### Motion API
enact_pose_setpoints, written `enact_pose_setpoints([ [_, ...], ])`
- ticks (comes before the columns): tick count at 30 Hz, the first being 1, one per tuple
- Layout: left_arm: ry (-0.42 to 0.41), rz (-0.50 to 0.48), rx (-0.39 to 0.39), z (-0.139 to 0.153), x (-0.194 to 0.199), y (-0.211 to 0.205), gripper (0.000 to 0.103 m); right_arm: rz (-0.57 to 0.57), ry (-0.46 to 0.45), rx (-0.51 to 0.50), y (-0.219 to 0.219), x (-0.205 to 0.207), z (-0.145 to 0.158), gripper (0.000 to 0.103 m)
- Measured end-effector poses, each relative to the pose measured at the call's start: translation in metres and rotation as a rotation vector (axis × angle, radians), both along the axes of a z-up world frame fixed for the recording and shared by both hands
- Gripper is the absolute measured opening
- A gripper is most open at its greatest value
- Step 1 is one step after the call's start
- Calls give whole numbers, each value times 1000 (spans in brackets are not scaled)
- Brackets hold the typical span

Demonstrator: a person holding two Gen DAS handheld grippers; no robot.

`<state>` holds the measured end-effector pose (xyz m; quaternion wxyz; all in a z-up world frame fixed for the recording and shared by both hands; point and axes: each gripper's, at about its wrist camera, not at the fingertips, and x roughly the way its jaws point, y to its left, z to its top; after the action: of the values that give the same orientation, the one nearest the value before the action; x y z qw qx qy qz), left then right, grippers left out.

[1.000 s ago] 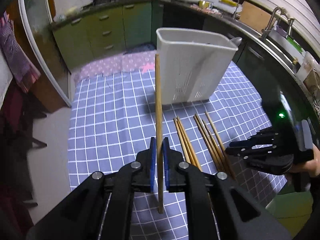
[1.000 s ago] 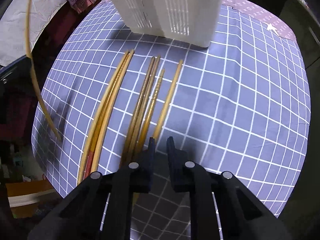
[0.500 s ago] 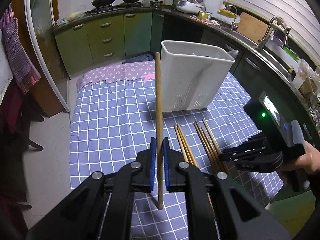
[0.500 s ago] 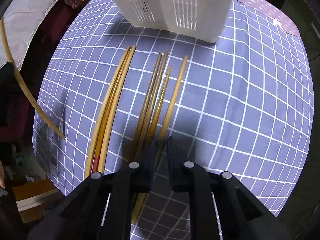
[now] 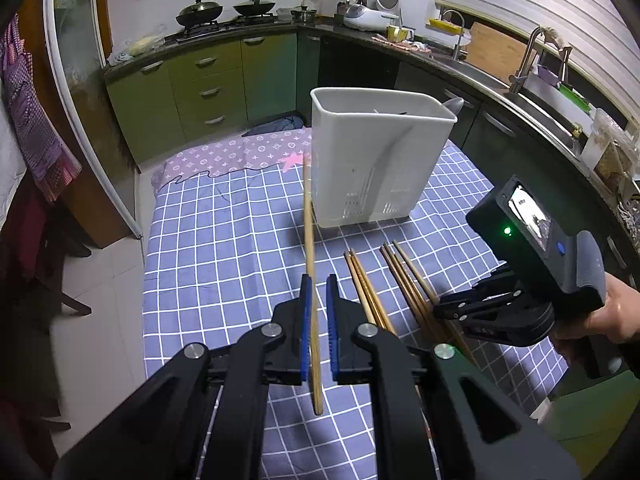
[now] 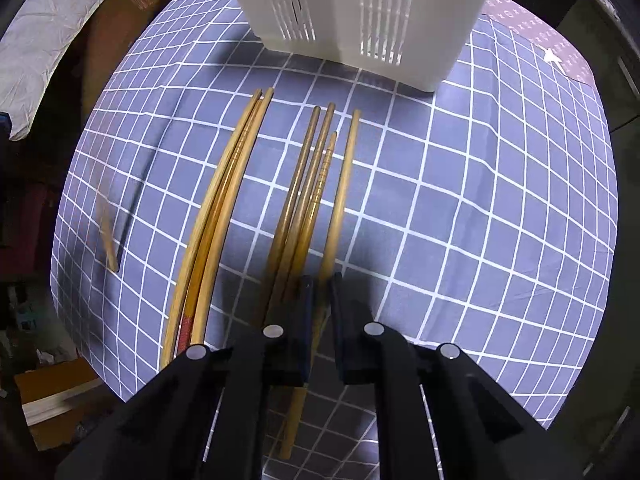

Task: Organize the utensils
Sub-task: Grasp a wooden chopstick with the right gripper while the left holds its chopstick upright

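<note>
R jaws down onto chopstick

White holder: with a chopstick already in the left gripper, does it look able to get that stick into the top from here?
Probably yes. The left gripper is shut on the chopstick, and the white holder stands ahead with its top open. Nothing lies between them; the right gripper is off to the side.

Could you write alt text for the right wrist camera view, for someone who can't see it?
A black gripper closes on one light chopstick among several chopsticks lying on a blue checked cloth, with a white slotted bin standing behind.
</note>
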<state>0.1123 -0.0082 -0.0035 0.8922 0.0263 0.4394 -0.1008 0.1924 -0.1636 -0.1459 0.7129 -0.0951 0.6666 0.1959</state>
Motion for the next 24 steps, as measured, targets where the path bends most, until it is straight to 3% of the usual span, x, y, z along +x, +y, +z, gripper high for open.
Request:
enact_pose_setpoints([
  [6,23,-2,26,-4,3,-2,7,65,-22,-86,21,-6,0,14],
  [10,98,-9,19,-15,15,-5,7,63,-22,-86,23,-7,1,12],
  [20,335,-17,61,-73,73,-21,7,28,-28,11,-5,-11,11,7],
  [24,348,1,100,-84,95,-26,10,6,-52,46,-23,-10,24,7],
])
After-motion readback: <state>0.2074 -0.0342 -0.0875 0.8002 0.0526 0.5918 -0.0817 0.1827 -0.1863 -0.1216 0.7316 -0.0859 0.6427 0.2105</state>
